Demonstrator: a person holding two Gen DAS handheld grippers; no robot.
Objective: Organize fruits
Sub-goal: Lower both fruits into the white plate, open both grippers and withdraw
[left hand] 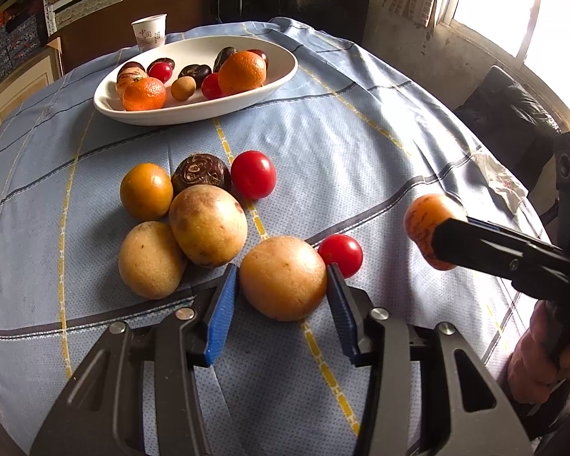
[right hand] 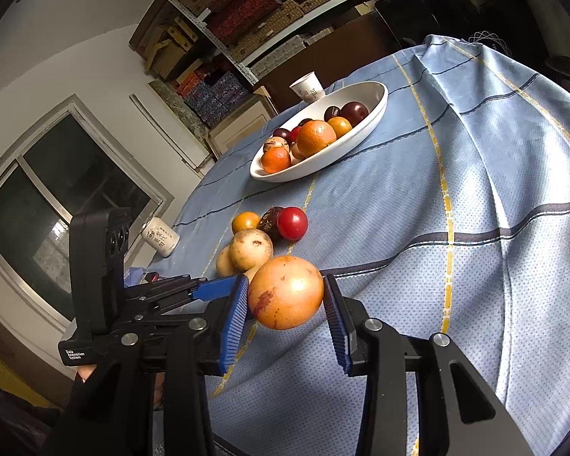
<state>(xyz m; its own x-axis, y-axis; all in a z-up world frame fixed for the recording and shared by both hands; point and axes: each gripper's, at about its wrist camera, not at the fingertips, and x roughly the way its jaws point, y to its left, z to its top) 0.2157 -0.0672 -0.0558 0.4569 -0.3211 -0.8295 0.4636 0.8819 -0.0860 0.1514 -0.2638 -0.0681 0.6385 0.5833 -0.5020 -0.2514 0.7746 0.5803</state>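
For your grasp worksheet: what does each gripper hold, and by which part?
Right gripper: an orange-yellow fruit held clear of the cloth, pads on its opposite sides. Left gripper: pads against the sides of a tan fruit lying on the tablecloth.

We see a glossy white ceramic-looking bowl on a matt woven cloth. The cherry tomato shines smooth; the tan fruit looks dull, finely speckled.

You worked in a lived-in home: a checked blue tablecloth, a white fruit bowl at the far end, box-stacked shelves behind.
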